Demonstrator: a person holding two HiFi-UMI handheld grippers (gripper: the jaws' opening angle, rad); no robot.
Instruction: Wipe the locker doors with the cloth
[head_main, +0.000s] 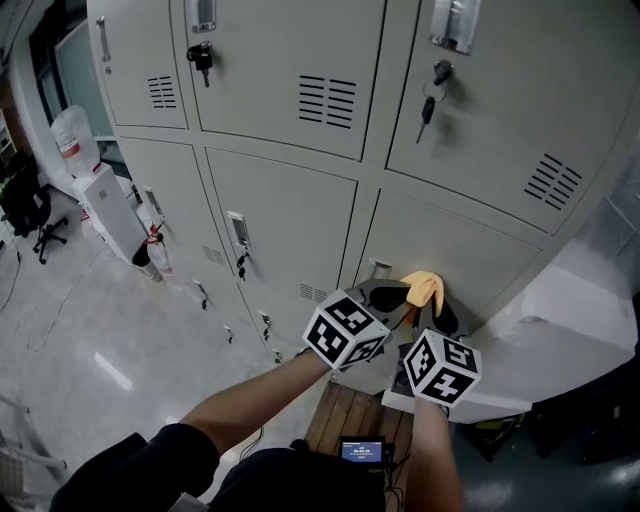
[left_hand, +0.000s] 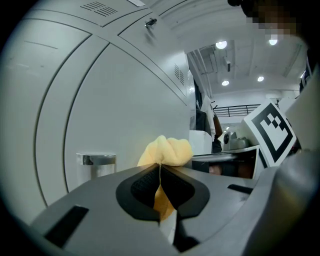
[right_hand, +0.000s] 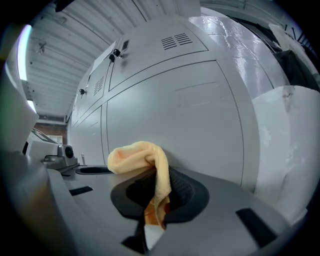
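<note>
One cloth (head_main: 424, 288), two grippers on it, at a lower locker door (head_main: 480, 262).
Head view: left gripper (head_main: 396, 296) and right gripper (head_main: 441, 316) side by side; two keys (head_main: 428, 100) hang above. Left gripper view: jaws pinch the cloth. Right gripper view: jaws clamp it too.

One left claw (left_hand: 160, 167), one right claw (right_hand: 159, 172), one cloth (head_main: 424, 289), one water dispenser (head_main: 105, 200).

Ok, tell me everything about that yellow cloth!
The cloth is small, soft-looking and pale yellow-orange, like towelling. It is bunched into a crumpled lump. The left gripper and the right gripper are each shut on a bit of it, and the rest puffs out past their tips. It sits close to a grey locker door; I cannot tell whether it touches.
</note>
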